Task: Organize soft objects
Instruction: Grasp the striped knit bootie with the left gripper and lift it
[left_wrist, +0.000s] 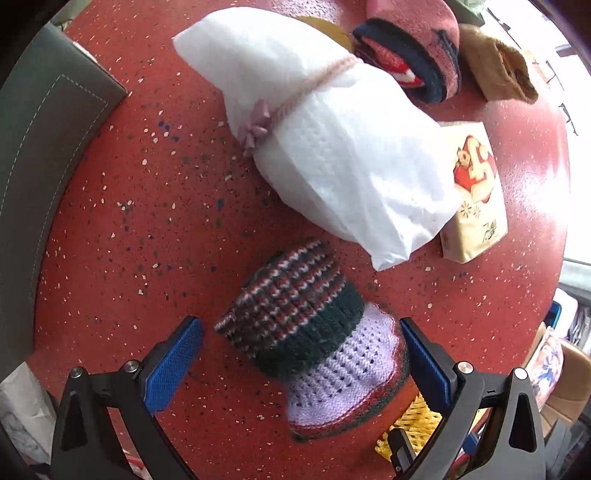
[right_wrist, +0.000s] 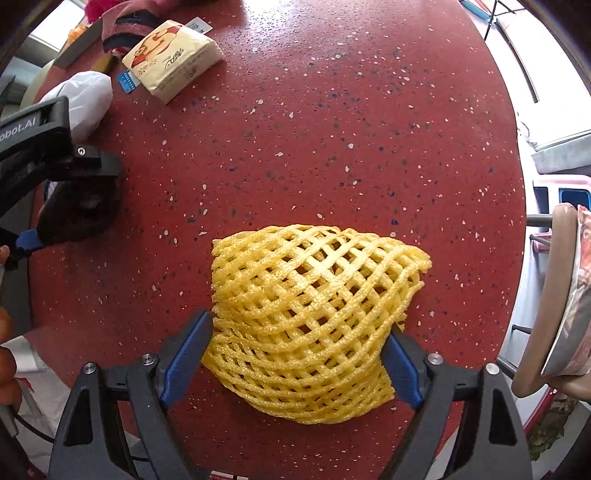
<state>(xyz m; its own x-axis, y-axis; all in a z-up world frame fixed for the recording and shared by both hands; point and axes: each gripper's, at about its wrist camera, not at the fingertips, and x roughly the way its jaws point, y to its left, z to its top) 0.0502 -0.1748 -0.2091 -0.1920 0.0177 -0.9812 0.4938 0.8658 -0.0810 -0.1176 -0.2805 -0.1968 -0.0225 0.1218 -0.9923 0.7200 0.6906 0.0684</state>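
Yellow foam net (right_wrist: 314, 321) lies on red table (right_wrist: 332, 129) between the open right tool (right_wrist: 295, 354).

Knit hat (left_wrist: 295, 306) on doily (left_wrist: 343, 373) between my left gripper's (left_wrist: 301, 354) fingers, wrapped bundle (left_wrist: 325, 136) behind, foam net (right_wrist: 310, 321) between my right gripper's (right_wrist: 297, 354) fingers.

Counter: round red speckled terrazzo-like counter (right_wrist: 332, 110).
Seating: grey stitched leather chair back (left_wrist: 44, 140) at the counter's left edge.
Light: bright daylight, glare on the surface.
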